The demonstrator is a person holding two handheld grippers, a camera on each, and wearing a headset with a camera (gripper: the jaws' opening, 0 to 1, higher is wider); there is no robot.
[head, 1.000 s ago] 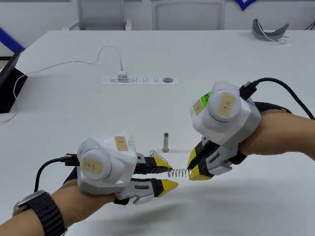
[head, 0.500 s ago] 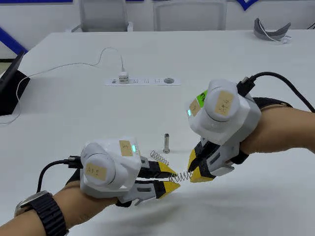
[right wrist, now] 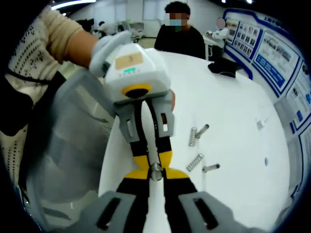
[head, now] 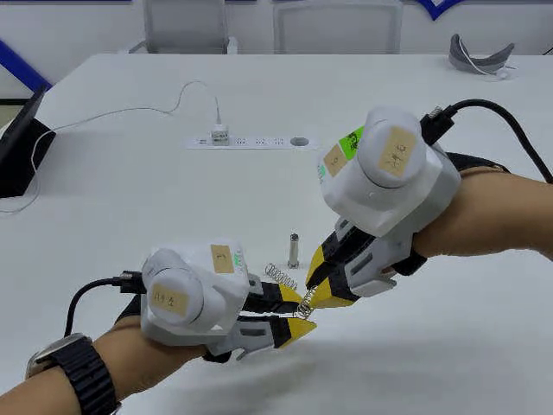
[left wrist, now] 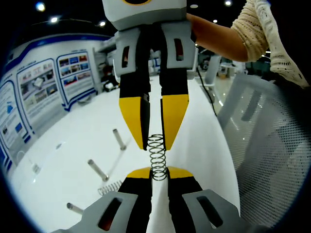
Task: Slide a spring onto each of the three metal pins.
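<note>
- I have the left gripper (head: 302, 312) low over the table (head: 130, 199), close to the near edge and about midway along it, with its jaws pointing right.
- The right gripper (head: 313, 294) comes in from the right and angles down, so its yellow tips meet the left gripper's tips.
- The held spring (head: 305, 303) bridges the short gap between the two sets of tips and is off the table surface.
- In the left gripper view, my own jaws are pinched onto the near end of the held spring. The right gripper's jaws are pinched onto its far end, and the coils are bare between them.
- In the right gripper view I see the held spring end-on, clamped between the yellow tips, with the left gripper facing me just beyond it.
- A loose spring (head: 278, 277) lies on the table just behind the left gripper's tips.
- A pin (head: 294, 249) stands upright just beyond that loose spring, towards the far edge.
- The left gripper view shows a row of three pins (left wrist: 98, 170) to the left of the jaws.
- A power strip (head: 251, 141) lies flat well beyond the pin, towards the far edge, with a white cable (head: 130, 111) running off to the left edge.
</note>
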